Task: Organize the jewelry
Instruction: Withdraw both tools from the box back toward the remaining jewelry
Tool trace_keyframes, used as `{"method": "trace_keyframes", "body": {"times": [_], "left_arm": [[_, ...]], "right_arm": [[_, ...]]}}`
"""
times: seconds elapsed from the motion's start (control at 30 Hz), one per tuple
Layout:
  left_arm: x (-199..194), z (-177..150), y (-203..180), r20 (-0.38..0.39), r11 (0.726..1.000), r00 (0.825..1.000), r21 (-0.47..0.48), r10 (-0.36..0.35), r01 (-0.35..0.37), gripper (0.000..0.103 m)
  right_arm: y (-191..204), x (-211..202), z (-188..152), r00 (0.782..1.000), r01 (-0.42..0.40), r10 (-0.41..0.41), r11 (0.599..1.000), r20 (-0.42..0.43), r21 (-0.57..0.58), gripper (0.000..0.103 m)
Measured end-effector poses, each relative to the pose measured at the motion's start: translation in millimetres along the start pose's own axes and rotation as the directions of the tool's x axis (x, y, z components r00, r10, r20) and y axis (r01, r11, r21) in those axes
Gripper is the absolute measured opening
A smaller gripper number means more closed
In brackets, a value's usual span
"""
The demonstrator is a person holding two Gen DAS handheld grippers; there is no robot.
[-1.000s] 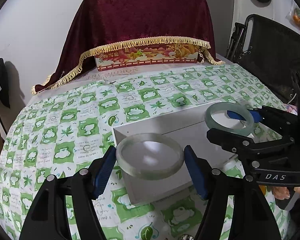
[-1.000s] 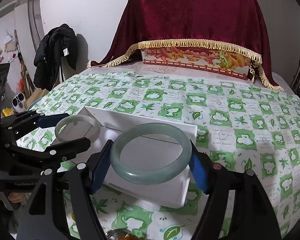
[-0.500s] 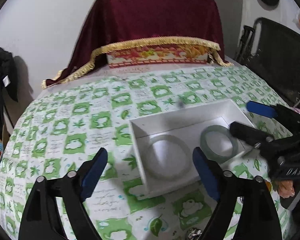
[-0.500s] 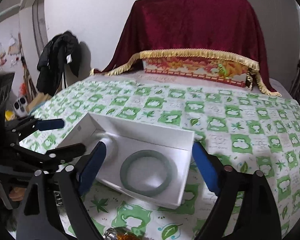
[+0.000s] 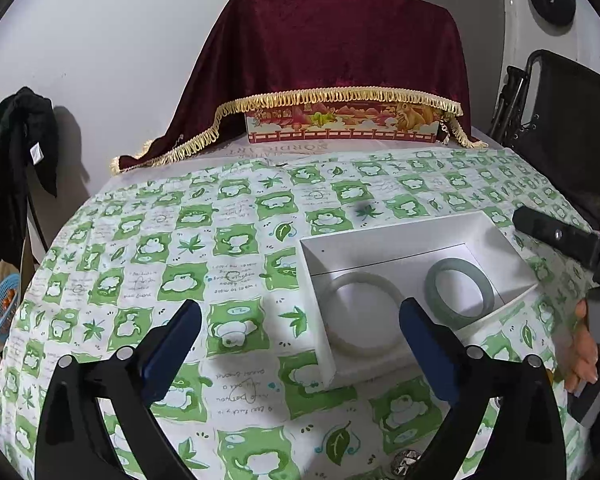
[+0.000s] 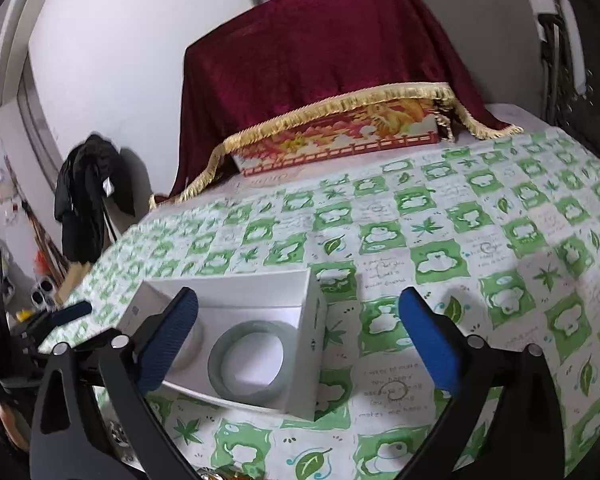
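A white open box (image 5: 384, 236) sits on the green-patterned tablecloth. Inside it lie a pale whitish bangle (image 5: 362, 314) on the left and a grey-green jade bangle (image 5: 460, 292) on the right. My left gripper (image 5: 300, 344) is open and empty, pulled back in front of the box's left side. In the right wrist view the box (image 6: 312, 336) and the green bangle (image 6: 248, 362) show low at left; the pale bangle (image 6: 196, 338) is mostly hidden behind my finger. My right gripper (image 6: 298, 344) is open and empty, off the box's right side.
A dark red cloth with gold fringe (image 5: 332, 52) covers a decorated box (image 5: 340, 124) at the back of the table. A black folding chair (image 5: 568, 128) stands at the right. Small metallic jewelry (image 5: 404, 460) lies near the front edge. A blue basket (image 5: 0, 304) sits on the floor at left.
Both grippers opened and let their bangles drop into the white box, then pulled back. The right gripper has swung to the right, away from the box.
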State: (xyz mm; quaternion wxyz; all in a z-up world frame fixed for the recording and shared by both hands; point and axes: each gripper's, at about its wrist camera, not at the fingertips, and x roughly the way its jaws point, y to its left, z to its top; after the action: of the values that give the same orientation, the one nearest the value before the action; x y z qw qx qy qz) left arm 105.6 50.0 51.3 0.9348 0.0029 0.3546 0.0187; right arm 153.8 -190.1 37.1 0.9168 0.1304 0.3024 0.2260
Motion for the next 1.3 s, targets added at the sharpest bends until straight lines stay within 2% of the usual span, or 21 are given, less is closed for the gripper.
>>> {"method": "trace_keyframes", "body": {"times": [0.07, 0.17, 0.33, 0.57, 0.73, 0.97, 1.1, 1.3], "left_arm": [[-2.4, -1.7, -2.7, 0.008, 1.000, 1.000, 0.003, -0.002, 0.002, 0.099], [-5.9, -5.6, -6.6, 0.014, 1.000, 1.000, 0.007, -0.012, 0.012, 0.099], [-15.7, -14.7, -10.9, 0.023, 1.000, 1.000, 0.014, 0.019, -0.020, 0.099], [-30.8, -37.0, -5.6, -0.006, 0.999, 0.999, -0.018, 0.039, -0.039, 0.100], [-42.5, -47.8, 2.3, -0.006, 0.997, 0.999, -0.055, 0.052, -0.052, 0.100], [-55.5, -63.5, 8.4, -0.015, 0.996, 0.999, -0.082, 0.039, -0.040, 0.100], [-57.3, -73.6, 3.3, -0.045, 0.998, 0.999, -0.067, 0.012, -0.015, 0.099], [-57.1, -87.2, -14.7, -0.085, 1.000, 0.996, 0.008, 0.004, -0.004, 0.100]], "right_arm": [[-7.0, -3.6, 0.7, 1.000, -0.012, 0.011, 0.999, 0.020, 0.036, 0.099], [-10.4, -3.7, 1.5, 1.000, 0.004, -0.005, 0.999, 0.003, 0.038, 0.099], [0.4, -16.6, -7.7, 0.999, 0.050, -0.050, 0.997, -0.003, -0.055, 0.099], [23.5, -45.3, -30.9, 1.000, 0.020, -0.019, 0.986, 0.005, -0.163, 0.099], [31.4, -60.8, -46.2, 1.000, 0.007, -0.008, 0.987, -0.008, -0.159, 0.099], [36.3, -78.5, -62.1, 0.998, 0.058, -0.059, 0.984, 0.004, -0.167, 0.099], [41.4, -84.2, -69.7, 0.998, 0.064, -0.066, 0.980, -0.006, -0.191, 0.099], [54.6, -92.0, -82.8, 0.997, 0.071, -0.077, 0.964, -0.014, -0.257, 0.099]]}}
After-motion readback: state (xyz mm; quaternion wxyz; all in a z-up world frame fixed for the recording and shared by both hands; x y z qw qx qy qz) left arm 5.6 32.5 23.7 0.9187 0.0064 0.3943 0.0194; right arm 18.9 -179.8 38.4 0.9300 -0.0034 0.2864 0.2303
